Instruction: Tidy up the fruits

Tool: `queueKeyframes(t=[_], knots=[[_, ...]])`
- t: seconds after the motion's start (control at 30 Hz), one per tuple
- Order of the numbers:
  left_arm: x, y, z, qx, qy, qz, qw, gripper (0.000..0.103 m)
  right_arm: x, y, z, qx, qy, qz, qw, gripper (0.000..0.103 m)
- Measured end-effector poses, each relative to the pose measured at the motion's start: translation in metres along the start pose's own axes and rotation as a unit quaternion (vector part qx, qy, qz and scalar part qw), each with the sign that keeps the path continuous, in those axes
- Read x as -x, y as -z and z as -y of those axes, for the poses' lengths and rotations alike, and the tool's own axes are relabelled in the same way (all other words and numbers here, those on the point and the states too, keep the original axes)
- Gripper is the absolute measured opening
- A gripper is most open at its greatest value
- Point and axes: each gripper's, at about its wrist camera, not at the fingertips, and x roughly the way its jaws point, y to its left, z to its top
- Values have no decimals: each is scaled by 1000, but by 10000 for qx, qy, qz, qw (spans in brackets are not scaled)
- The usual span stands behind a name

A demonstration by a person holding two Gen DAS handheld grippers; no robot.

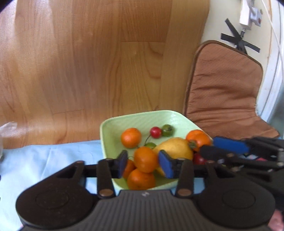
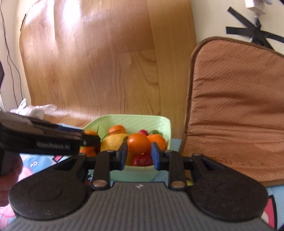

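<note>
1. Where the light-blue cloth (image 1: 53,160) covers the table, a pale green square bowl (image 1: 110,135) sits near its far edge, just in front of a wooden board (image 1: 79,62) that stands upright behind it.
2. Inside the bowl lies a pile of fruits: several oranges, one alone toward the far left (image 1: 131,137) and others stacked at the near side (image 1: 141,179); a yellow pear-shaped fruit (image 1: 174,148) in the middle; a red cherry-like fruit (image 1: 155,131) and a small green fruit (image 1: 167,130) at the far side; and an orange fruit with a leafy cap (image 1: 198,139) at the right.
3. From the right wrist view the same bowl (image 2: 159,122) shows a dark red fruit (image 2: 142,160) at the near rim, below an orange one (image 2: 138,143).
4. The left gripper (image 1: 145,163) hovers over the bowl's near side with its blue pads apart; an orange (image 1: 145,159) appears between them, though the pads do not press it.
5. The right gripper (image 2: 138,156) also has its jaws parted, framing the orange and red fruit without clamping either. In the left wrist view its blue-padded fingers (image 1: 229,144) reach in from the right, close to the capped fruit.
6. A brown padded cushion (image 1: 223,92) leans just right of the bowl, against the pale wall.
7. Crumpled clear plastic (image 2: 33,109) lies at the left, near the board's foot.
8. Black tape strips (image 2: 253,31) cross on the wall above the cushion, beside a white plug and cable (image 1: 248,14).
9. A patterned sheet with pink and blue shapes (image 2: 32,165) shows below the left gripper's body in the right wrist view.
</note>
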Motion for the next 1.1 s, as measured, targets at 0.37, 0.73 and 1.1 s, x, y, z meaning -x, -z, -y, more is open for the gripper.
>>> queueKeyframes(t=[0.37, 0.73, 1.1], knots=[[51, 37, -40, 1128, 567, -263, 9917, 47, 51, 31, -35, 433, -754, -388, 9955, 32], [0, 49, -25, 1230, 647, -793, 9871, 32, -5, 32, -71, 572, -962, -1161, 9869, 29], [102, 116, 4, 974, 1324, -741, 9836, 32, 97, 76, -77, 530, -1325, -1144, 9831, 29]])
